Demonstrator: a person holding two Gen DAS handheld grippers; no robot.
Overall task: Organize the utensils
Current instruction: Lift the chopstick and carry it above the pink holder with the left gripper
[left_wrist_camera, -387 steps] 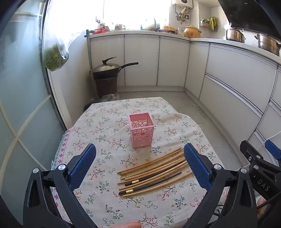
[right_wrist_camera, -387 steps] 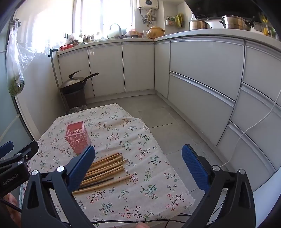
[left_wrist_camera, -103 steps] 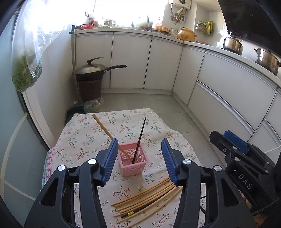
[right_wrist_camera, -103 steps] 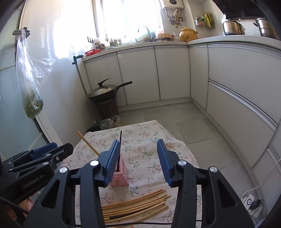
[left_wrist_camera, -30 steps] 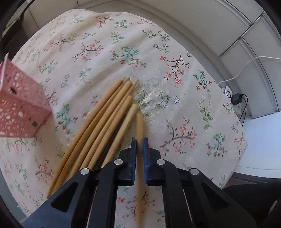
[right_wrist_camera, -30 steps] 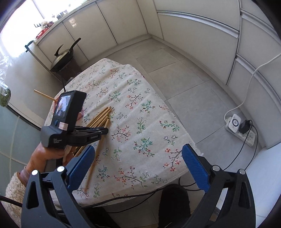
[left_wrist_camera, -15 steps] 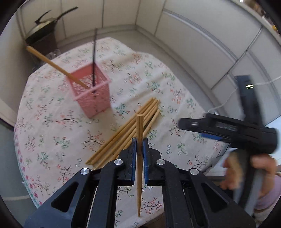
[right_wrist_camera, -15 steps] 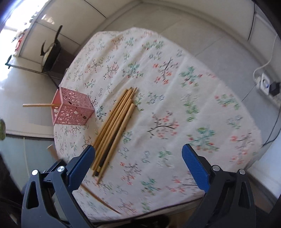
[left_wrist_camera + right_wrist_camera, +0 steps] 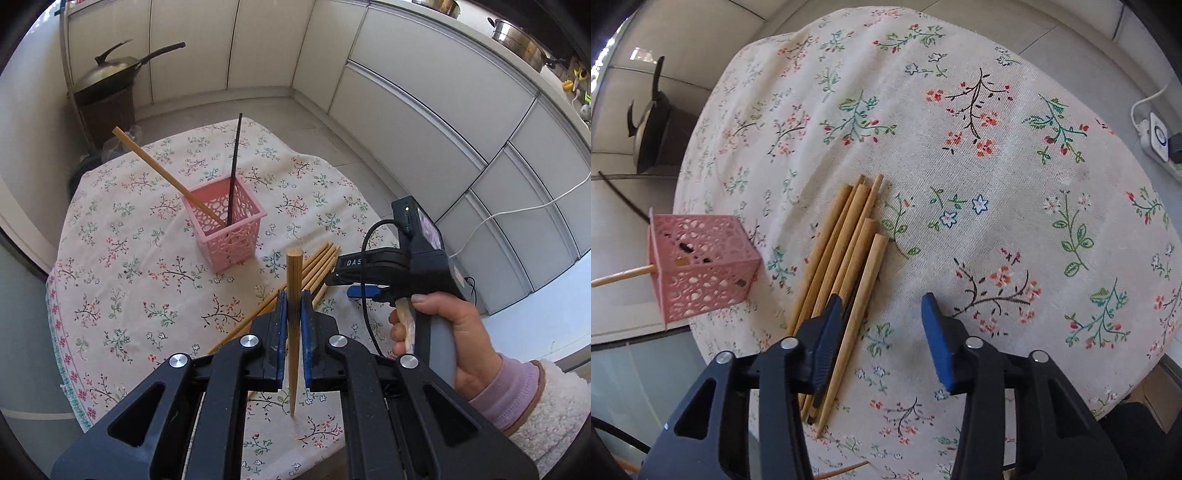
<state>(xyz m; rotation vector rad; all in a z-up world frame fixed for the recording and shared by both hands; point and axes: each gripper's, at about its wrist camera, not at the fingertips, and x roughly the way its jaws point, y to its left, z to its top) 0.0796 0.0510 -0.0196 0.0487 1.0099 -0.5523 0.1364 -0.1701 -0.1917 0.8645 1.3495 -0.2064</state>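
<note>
left gripper [image 9: 294,306]: clamped tight on one wooden chopstick [image 9: 294,280], now lifted clear of the table and standing nearly upright, a second ago it was still down at the pile

right gripper [image 9: 881,332]: dropped in over the pile, jaws closing from wide; outermost stick sits just inside the left pad, nothing pinched yet

pile of chopsticks [image 9: 846,240]: still flat on the floral tablecloth [image 9: 997,155], beside the holder

pink basket [image 9: 225,221]: already has one wooden and one black stick leaning in it

what it means: third stick probably heads to the basket next, fourth is being lined up
</note>
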